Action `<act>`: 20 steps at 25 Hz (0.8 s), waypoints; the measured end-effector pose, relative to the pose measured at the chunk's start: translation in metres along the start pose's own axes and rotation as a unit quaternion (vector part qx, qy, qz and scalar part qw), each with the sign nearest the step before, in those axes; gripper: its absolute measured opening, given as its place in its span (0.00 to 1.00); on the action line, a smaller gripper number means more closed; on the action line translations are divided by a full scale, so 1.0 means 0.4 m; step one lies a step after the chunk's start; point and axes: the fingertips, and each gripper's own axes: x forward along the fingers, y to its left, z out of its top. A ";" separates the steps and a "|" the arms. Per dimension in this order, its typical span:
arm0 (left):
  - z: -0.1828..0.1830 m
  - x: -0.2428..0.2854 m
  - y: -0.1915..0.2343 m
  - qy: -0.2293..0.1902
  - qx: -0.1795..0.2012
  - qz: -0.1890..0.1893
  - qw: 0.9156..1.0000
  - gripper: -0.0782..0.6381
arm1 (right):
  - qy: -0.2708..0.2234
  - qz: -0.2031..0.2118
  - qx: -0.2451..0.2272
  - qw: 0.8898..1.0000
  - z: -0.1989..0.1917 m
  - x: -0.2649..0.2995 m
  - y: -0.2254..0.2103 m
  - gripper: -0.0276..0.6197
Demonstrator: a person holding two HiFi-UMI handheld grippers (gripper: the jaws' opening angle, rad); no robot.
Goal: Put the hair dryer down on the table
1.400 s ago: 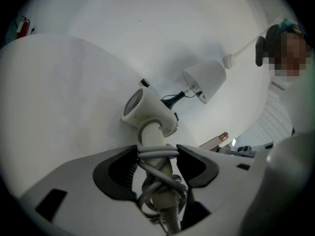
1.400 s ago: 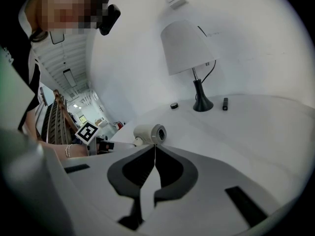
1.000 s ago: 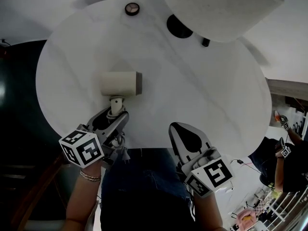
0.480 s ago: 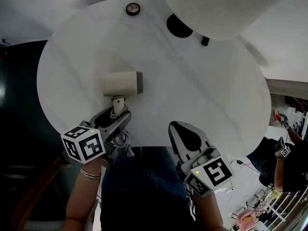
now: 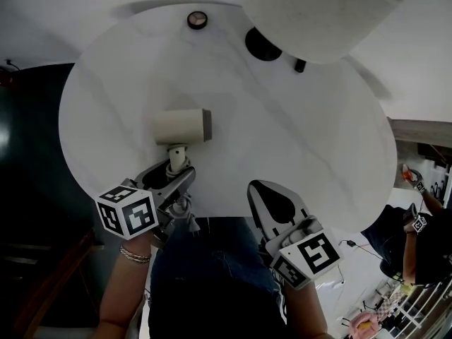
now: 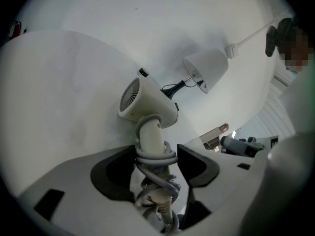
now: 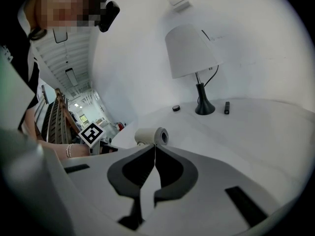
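Left gripper [image 5: 176, 173]: its jaws are clamping the handle of the cream plastic hair dryer [image 6: 147, 102]. They are pressing on the grey cord [image 6: 155, 156] wound in coils round that handle. The handle is running from the jaws up to the barrel. The barrel is sitting crosswise over the near-left part of the round white table [image 5: 304, 154], with its darker end pointing toward the person's right. No view is showing whether the barrel is touching the tabletop or hanging just above it.

Right gripper [image 7: 154, 149]: its jaws are resting tip to tip, with nothing between them. It is hovering at the near edge of the table, to the right of the left gripper and apart from the dryer.

At the far side of the table, a lamp with a white conical shade [image 7: 189, 50] is standing on a black round base [image 7: 204, 108]. A small dark round puck [image 5: 197, 20] is lying to the left of the base. A short black stick-shaped object [image 5: 300, 65] is lying just beside the base on the right.
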 end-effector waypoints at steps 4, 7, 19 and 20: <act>-0.011 -0.011 -0.002 0.004 0.028 0.011 1.000 0.50 | 0.011 -0.010 -0.014 1.000 -0.006 -0.011 -0.003 0.07; -0.019 -0.026 -0.006 0.004 0.043 0.014 0.999 0.50 | -0.010 0.000 -0.006 1.000 0.017 -0.007 0.017 0.07; 0.000 -0.134 -0.031 -0.026 0.117 0.018 0.993 0.50 | -0.022 -0.015 -0.048 0.999 0.063 -0.027 0.074 0.07; 0.014 -0.148 -0.041 -0.039 0.118 0.012 0.992 0.50 | -0.020 -0.019 -0.056 0.998 0.065 -0.033 0.077 0.07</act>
